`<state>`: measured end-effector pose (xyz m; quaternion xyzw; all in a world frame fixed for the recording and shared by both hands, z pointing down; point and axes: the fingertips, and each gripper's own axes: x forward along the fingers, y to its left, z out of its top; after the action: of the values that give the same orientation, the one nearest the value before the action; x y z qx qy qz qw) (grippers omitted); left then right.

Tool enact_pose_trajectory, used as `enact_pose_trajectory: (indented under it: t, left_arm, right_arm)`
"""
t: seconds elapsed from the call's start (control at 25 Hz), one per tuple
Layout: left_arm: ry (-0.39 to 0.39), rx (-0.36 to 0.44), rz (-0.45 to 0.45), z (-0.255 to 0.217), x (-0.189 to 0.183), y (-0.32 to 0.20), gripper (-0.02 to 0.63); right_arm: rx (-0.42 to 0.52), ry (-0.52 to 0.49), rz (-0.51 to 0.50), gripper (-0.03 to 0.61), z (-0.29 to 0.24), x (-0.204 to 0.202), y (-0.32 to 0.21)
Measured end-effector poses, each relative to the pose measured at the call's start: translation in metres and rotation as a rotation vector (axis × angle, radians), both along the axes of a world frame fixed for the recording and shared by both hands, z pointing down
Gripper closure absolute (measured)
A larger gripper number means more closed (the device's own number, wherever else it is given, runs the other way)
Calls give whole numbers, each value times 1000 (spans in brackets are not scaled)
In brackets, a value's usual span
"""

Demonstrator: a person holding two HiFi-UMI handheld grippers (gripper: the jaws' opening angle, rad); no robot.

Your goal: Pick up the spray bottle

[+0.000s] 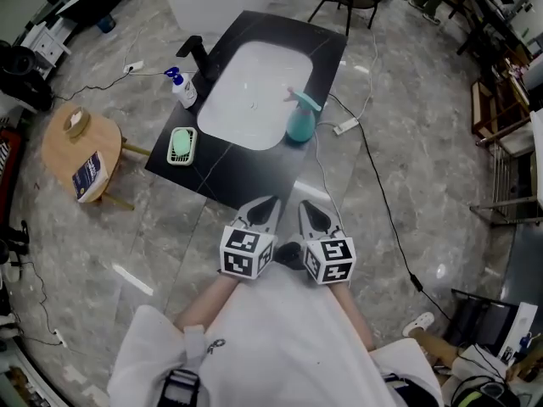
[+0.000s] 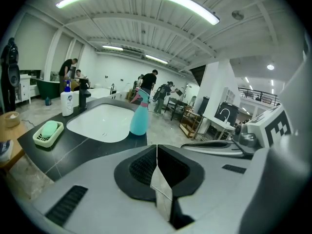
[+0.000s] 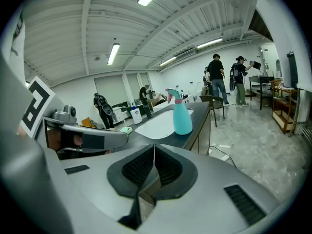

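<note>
A teal spray bottle [image 1: 301,119] with a pink trigger stands upright on the black counter [image 1: 254,172], at the right rim of the white sink [image 1: 247,95]. It also shows in the left gripper view as the spray bottle [image 2: 139,116] and in the right gripper view as the spray bottle [image 3: 182,115]. My left gripper [image 1: 265,205] and right gripper [image 1: 312,214] are side by side just short of the counter's near edge, well away from the bottle. Both are shut with nothing between the jaws: left gripper [image 2: 156,152], right gripper [image 3: 154,154].
A white pump bottle [image 1: 183,88] and a black faucet [image 1: 198,56] stand left of the sink; a soap dish with green soap [image 1: 181,145] lies near the counter's left edge. A round wooden stool [image 1: 81,147] stands to the left. Cables [image 1: 382,195] run across the floor at right. People stand far behind.
</note>
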<state>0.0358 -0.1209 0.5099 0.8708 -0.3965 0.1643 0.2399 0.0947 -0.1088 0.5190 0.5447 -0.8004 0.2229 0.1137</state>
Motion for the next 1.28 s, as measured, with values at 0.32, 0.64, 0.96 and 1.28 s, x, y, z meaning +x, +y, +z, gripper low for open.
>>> enact_pose_trajectory:
  t: [0.32, 0.64, 0.96, 1.28]
  left_arm:
    - [-19, 6, -81, 0, 18, -7, 586]
    - [-10, -19, -149, 6, 34, -16, 586]
    - [-17, -24, -165, 3, 47, -15, 586]
    - [-1, -25, -193, 2, 43, -19, 586]
  right_arm:
    - [-4, -63, -110, 551, 1, 14, -11]
    - [-14, -71, -155, 551, 5, 38, -21]
    - [-14, -67, -176, 551, 4, 47, -28]
    - [-6, -68, -177, 551, 1, 49, -29]
